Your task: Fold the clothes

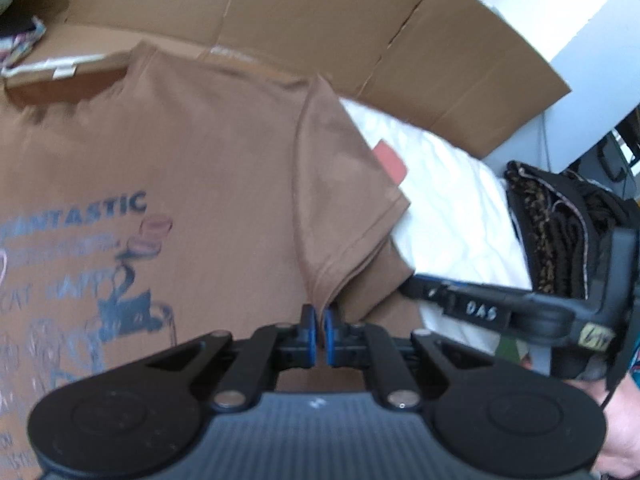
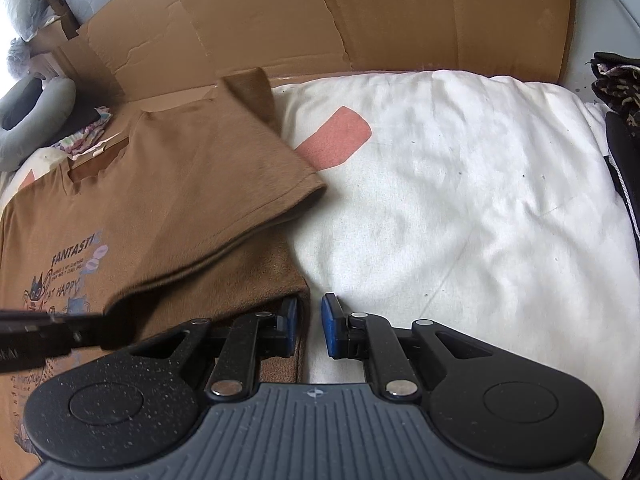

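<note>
White bed (image 2: 460, 208) w/ brown tee (image 2: 168, 208) + flattened cardboard (image 2: 360, 12) on it.

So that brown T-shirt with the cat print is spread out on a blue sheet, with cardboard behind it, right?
Not quite: the sheet is white, with a pinkish patch, not blue. The right wrist view shows it plainly. The brown T-shirt with the cat print does lie on it, with cardboard behind.

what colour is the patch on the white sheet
Salmon pink patch on the white sheet, clearest in the right wrist view.
</note>
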`<state>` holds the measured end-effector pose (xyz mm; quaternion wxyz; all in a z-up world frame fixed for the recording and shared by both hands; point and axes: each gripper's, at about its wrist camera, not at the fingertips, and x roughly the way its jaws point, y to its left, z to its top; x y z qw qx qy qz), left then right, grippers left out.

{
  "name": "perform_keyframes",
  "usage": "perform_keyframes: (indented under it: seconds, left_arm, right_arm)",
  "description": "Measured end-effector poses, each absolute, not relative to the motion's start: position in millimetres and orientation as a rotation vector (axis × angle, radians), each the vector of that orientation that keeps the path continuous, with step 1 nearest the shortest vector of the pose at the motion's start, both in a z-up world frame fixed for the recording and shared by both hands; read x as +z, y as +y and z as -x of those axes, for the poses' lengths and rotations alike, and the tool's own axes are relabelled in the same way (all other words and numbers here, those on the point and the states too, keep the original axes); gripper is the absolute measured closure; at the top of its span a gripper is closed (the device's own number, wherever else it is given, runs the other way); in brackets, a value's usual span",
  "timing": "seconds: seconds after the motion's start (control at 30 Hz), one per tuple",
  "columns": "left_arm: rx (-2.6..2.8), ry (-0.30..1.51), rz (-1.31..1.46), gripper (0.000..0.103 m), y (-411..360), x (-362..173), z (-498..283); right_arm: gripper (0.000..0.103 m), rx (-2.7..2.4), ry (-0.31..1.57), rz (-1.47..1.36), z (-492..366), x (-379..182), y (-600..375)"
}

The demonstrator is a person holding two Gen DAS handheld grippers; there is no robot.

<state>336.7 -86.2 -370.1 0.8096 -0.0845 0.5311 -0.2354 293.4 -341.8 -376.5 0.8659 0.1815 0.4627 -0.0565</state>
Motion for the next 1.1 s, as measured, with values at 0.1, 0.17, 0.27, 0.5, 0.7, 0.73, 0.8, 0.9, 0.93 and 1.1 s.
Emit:
perform_keyframes:
  seconds: [0.1,0.17,0.27,0.5,0.7,0.73,0.8,0.9,0.93,1.1]
  left_arm:
    - [-0.504,1.148,0.166,0.097,-82.2,-369.1,-333.1]
    - [-0.510,1.132,0.160,0.092,-77.3,-364.0,-331.9]
    - [-0.519,1.104,0.154,0.090,-69.6,-356.0,-330.4]
    - [-0.593,1.040,0.169,0.081,-89.8,-346.7,-347.7]
    - [-0.672,0.999,0.158,0.067,-125.9,-348.6,-370.7]
    - [-0.689,0.989,0.152,0.065,-132.2,-348.9,-374.9]
    - [-0.718,0.976,0.133,0.063,-145.3,-350.1,-383.9]
    - [-0.734,0.959,0.056,0.061,-165.1,-352.9,-392.9]
    - [-0.740,0.946,0.029,0.050,-170.6,-353.8,-394.2]
    - [-0.756,0.933,-0.051,0.035,-189.8,-362.1,-399.3]
  right_arm:
    - [0.084,-0.138,0.978,-0.407,-291.1,-372.5,-344.1]
    - [0.083,-0.148,0.982,-0.433,-287.1,-369.3,-348.1]
    - [0.083,-0.172,0.974,-0.463,-277.2,-362.4,-356.2]
    - [0.082,-0.211,0.941,-0.465,-265.6,-346.5,-374.8]
    - [0.082,-0.236,0.920,-0.469,-270.5,-345.4,-385.3]
    - [0.082,-0.235,0.921,-0.469,-271.6,-346.9,-385.6]
    - [0.082,-0.234,0.922,-0.468,-273.9,-349.8,-386.1]
    - [0.081,-0.229,0.933,-0.455,-275.8,-353.8,-388.9]
    - [0.081,-0.229,0.936,-0.452,-275.6,-354.3,-390.4]
    - [0.081,-0.240,0.938,-0.420,-274.3,-353.2,-396.2]
